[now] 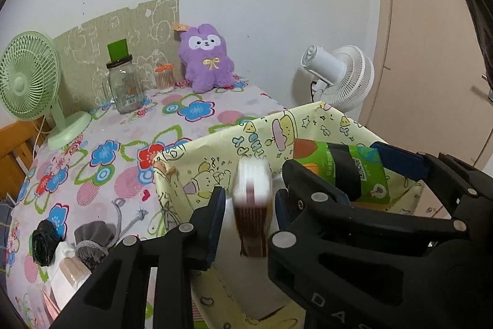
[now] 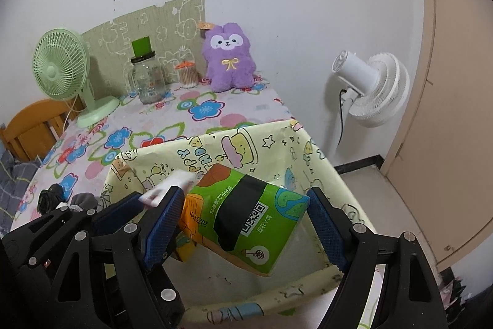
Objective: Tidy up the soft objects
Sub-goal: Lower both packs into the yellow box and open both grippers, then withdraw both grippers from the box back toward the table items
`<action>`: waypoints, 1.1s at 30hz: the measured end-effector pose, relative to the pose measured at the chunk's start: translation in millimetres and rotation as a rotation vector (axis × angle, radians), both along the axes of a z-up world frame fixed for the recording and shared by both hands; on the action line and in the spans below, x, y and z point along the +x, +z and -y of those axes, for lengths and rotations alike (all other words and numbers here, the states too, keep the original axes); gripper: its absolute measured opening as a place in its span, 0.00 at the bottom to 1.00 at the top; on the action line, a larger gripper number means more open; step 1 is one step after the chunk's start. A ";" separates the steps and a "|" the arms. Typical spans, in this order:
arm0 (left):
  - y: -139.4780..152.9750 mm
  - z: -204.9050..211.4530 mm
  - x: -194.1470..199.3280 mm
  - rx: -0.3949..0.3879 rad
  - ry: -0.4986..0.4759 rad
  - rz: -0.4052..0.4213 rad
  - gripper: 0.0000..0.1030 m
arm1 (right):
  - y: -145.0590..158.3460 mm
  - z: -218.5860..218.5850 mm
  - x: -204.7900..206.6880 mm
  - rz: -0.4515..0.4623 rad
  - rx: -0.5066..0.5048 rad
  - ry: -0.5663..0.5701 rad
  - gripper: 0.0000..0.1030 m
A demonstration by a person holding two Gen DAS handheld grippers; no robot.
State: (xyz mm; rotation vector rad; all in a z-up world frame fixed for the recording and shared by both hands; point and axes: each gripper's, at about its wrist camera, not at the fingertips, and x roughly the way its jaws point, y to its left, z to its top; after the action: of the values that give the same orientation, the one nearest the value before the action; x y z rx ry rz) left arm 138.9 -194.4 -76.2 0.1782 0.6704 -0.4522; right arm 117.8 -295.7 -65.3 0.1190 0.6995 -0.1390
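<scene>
The table (image 1: pixel 191 125) under its flowered cloth fills most of the room's near corner, against a white wall. At its near right end stands a pale yellow cloth bin (image 2: pixel 265 141) printed with cartoon figures, open at the top. A white fan (image 2: pixel 372 88) stands on the floor beyond the table, and a green fan (image 1: pixel 30 76) sits on the table's far left. A purple plush toy (image 1: pixel 206 57) sits upright at the back by the wall, with a glass jar (image 1: pixel 124 88) and a small tub of cotton swabs (image 1: pixel 165 79) to its left.

Over the bin, the right hand-held gripper (image 2: pixel 246 218) has its jaws spread wide on either side of a green tissue pack (image 2: pixel 246 215); the pack lies tilted between them, and I cannot tell whether the pads press on it. The left hand-held gripper (image 1: pixel 251 202) hangs just beside it, jaws parted a little, with a small white and dark red packet (image 1: pixel 252 205) blurred between them and clear of both pads, above the inside of the bin.

On the table's near left lie a grey drawstring pouch (image 1: pixel 92 239), a black crumpled bundle (image 1: pixel 44 242) and some flat pale packets (image 1: pixel 72 267).
</scene>
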 end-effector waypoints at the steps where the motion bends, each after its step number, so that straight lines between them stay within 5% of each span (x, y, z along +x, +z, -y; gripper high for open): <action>1: -0.6 0.5 1.0 0.004 -0.003 0.003 0.35 | -0.7 0.3 0.9 0.000 0.000 -0.001 0.81; 14: 3.0 -0.7 4.8 0.012 -0.042 0.028 0.73 | 1.1 -1.1 7.8 -0.009 0.004 0.012 0.82; 33: 29.4 -22.8 -22.8 -0.025 0.003 0.044 0.92 | 31.3 -21.4 -20.6 0.055 -0.071 0.012 0.96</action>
State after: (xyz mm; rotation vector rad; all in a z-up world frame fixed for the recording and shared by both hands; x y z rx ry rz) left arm 116.1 -171.5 -46.8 0.1632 0.6219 -0.4524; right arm 97.2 -274.3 -34.0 0.0501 0.6391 -0.1484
